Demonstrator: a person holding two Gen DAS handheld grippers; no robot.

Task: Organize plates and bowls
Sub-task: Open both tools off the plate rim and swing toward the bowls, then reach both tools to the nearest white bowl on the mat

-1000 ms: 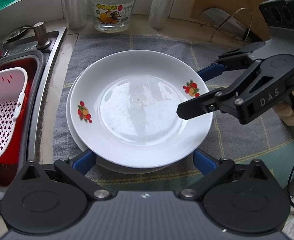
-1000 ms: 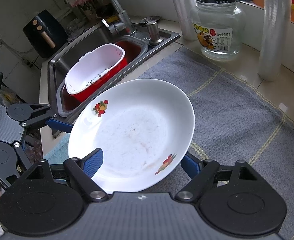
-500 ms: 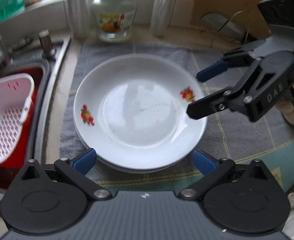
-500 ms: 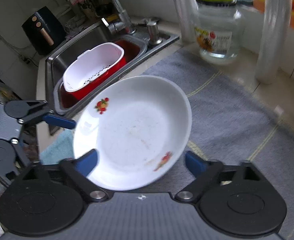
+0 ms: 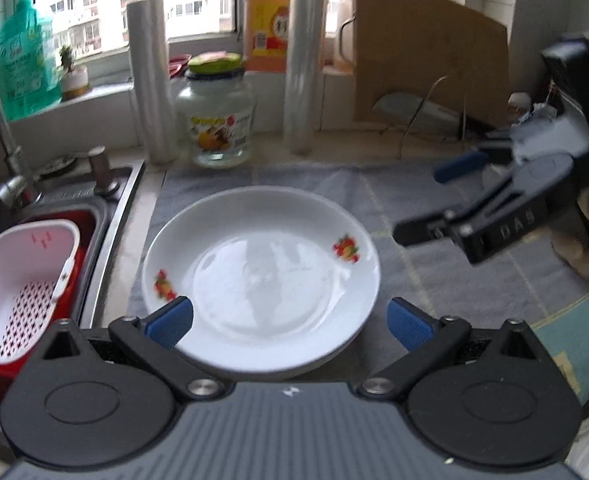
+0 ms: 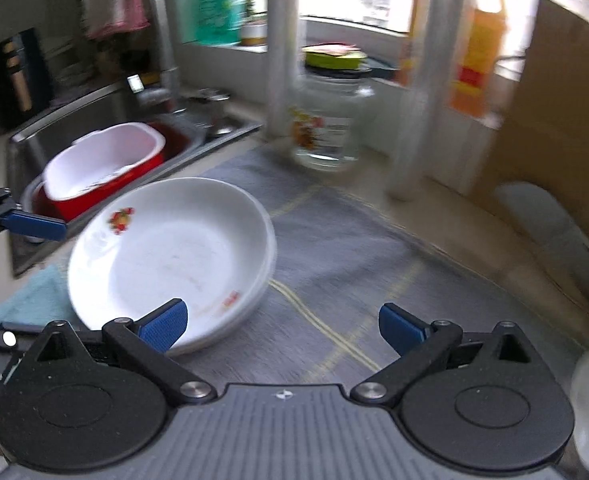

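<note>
Your left gripper [image 5: 288,322] is spread wide, its blue pads flanking the near rim of the top plate [image 5: 260,276] without gripping it. Your right gripper [image 6: 282,326] is also spread and holds nothing, off to the plates' right. The top plate sits nested on a second plate [image 6: 260,294] on the grey mat [image 6: 334,248], beside the sink [image 5: 106,200] with its white basket [image 5: 18,280].

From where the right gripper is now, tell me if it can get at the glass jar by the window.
Probably yes. The right gripper is open and empty, and bare grey mat lies ahead up to the glass jar; the stacked plates sit off to its left.
</note>
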